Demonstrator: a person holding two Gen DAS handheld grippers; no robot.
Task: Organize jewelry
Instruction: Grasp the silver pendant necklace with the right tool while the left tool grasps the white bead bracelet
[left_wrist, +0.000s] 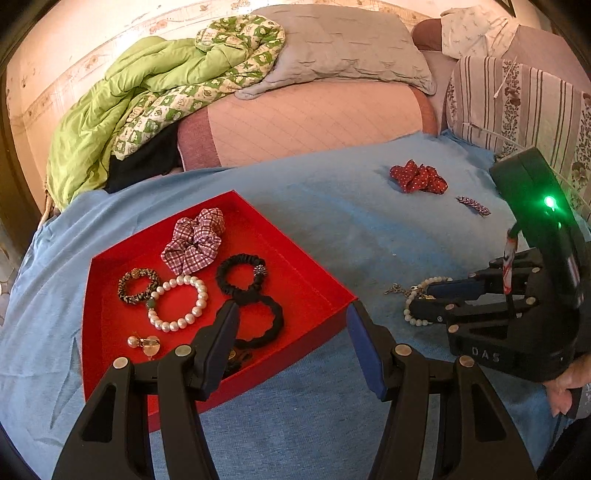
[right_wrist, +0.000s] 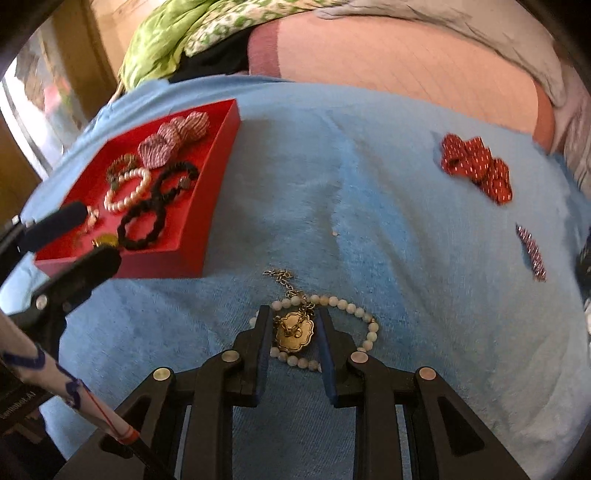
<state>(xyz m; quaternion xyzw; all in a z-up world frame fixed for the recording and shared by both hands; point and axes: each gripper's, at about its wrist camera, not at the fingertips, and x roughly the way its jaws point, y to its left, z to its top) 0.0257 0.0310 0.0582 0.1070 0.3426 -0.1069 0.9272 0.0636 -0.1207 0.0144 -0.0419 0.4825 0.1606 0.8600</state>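
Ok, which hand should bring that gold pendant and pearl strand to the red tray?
Right. The right gripper already straddles the gold pendant on the pearl strand. The left gripper hangs open and empty over the red tray.

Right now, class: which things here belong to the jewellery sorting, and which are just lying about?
Job:
red tray
gold pendant
bead necklace
red dotted scrunchie
beaded clip
right tool

Lying about:
green quilt
grey pillow
striped cushion

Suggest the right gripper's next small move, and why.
Probably close the right gripper on the gold pendant: its jaws flank the pendant and pearl bracelet on the blue cloth, not clearly pressing yet, and the red tray awaits.
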